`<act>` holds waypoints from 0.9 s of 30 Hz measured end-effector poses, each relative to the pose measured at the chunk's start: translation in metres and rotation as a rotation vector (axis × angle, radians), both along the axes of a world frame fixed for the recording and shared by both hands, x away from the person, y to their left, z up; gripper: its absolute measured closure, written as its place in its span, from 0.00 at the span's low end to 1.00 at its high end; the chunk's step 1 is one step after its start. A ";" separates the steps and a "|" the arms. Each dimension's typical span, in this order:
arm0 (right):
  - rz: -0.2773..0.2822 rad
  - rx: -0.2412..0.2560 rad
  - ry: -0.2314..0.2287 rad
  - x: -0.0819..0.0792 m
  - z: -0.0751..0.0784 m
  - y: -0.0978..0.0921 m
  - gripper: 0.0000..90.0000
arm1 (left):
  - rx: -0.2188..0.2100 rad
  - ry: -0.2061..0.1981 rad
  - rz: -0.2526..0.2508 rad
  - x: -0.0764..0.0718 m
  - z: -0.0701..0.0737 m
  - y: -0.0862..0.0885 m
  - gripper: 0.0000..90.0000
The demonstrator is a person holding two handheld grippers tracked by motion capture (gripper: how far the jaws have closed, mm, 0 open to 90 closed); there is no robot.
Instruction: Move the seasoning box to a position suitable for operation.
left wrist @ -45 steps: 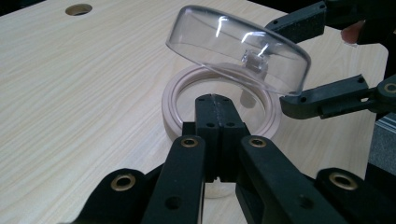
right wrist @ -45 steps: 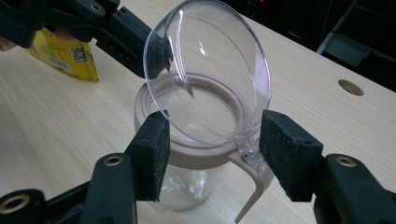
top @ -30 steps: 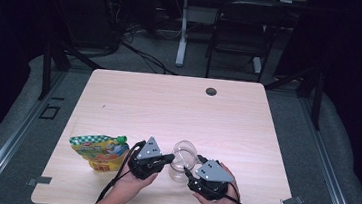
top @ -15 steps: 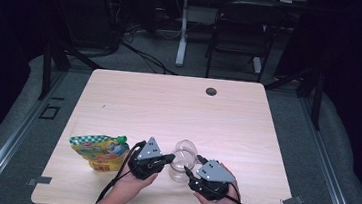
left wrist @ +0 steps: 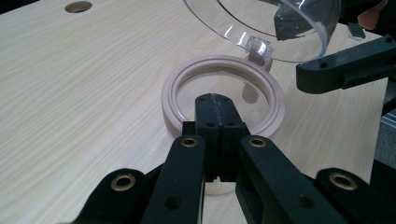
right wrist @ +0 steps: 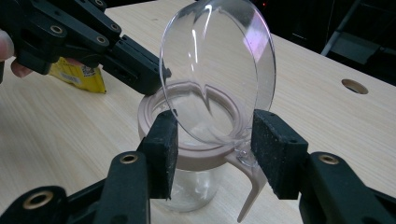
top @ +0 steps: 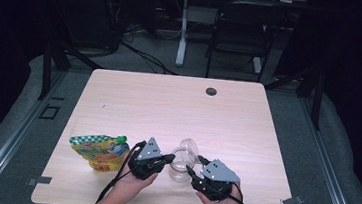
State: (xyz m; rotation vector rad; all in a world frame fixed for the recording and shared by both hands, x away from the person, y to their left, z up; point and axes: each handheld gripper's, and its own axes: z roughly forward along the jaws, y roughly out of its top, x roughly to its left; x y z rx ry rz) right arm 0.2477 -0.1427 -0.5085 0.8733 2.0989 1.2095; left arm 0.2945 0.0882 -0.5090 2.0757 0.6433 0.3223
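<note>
- Jar [top: 181, 168] at near table [top: 168, 106] edge, lid [top: 188, 147] flipped up
- Left gripper [left wrist: 215, 105] jaws pressed together, seemingly pinching the rim
- Right gripper [right wrist: 212, 140] jaws spread around the hinge
- Risk: a slipped pinch tips the jar

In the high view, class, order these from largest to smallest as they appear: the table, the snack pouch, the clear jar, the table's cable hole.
1. Table
2. Snack pouch
3. Clear jar, lid raised; close to the pouch, so this rank is less sure
4. Cable hole
</note>
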 end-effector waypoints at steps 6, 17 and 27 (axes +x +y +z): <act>-0.003 0.011 0.001 -0.001 0.001 -0.002 0.59 | 0.003 -0.004 -0.001 0.000 0.000 0.000 1.00; -0.016 0.033 0.004 -0.003 0.003 -0.007 0.62 | 0.004 -0.005 -0.009 0.000 0.000 0.000 1.00; -0.020 0.039 0.010 -0.004 0.003 -0.009 0.64 | 0.002 -0.003 -0.007 0.000 0.000 0.000 1.00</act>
